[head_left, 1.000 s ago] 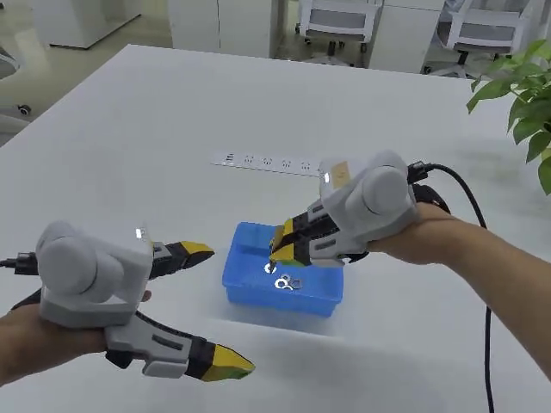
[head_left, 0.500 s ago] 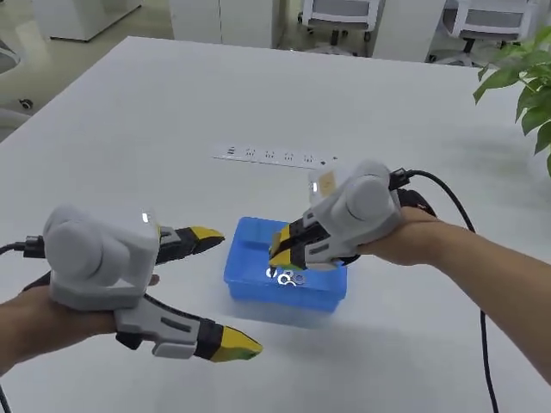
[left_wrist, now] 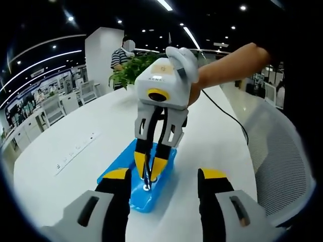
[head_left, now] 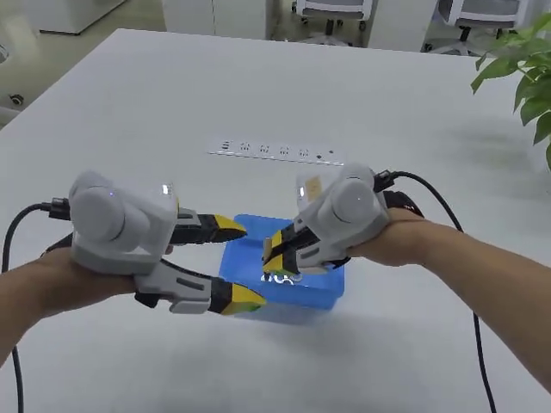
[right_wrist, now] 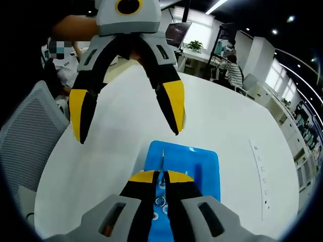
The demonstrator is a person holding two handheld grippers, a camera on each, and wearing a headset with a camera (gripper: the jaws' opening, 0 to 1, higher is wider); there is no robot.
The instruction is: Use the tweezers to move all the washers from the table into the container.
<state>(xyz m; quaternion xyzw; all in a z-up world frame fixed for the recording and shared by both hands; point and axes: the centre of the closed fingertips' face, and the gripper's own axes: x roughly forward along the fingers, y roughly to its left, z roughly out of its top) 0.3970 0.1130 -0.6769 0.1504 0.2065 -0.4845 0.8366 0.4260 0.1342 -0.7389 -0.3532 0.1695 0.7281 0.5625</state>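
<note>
Container (head_left: 317, 292), blue, shallow, rectangular: stands on the white table (head_left: 172, 95), near its front edge, between the two grippers.

Washers (head_left: 277, 277), small metal rings: several lie together on the container floor; the right gripper view shows at least two (right_wrist: 160, 201) just below the gripper's tips. The exact count cannot be told.

Tweezers (right_wrist: 162, 160), thin, metal: clamped between the yellow tips of the right gripper, pointing down into the container over the washers. Whether the points touch a washer cannot be told.

Right gripper (head_left: 274, 252): jaws drawn together on the tweezers, poised over the container's middle; in the left gripper view it (left_wrist: 151, 169) hangs nose-down above the tray.

Left gripper (head_left: 245, 262): jaws wide apart, holding nothing, level with the container's left end, one tip above its rim.

Power strip (head_left: 275, 152), white: lies flat, farther back on the table, well apart from the container.

Plant (head_left: 516, 60), green leaves: at the right edge.
</note>
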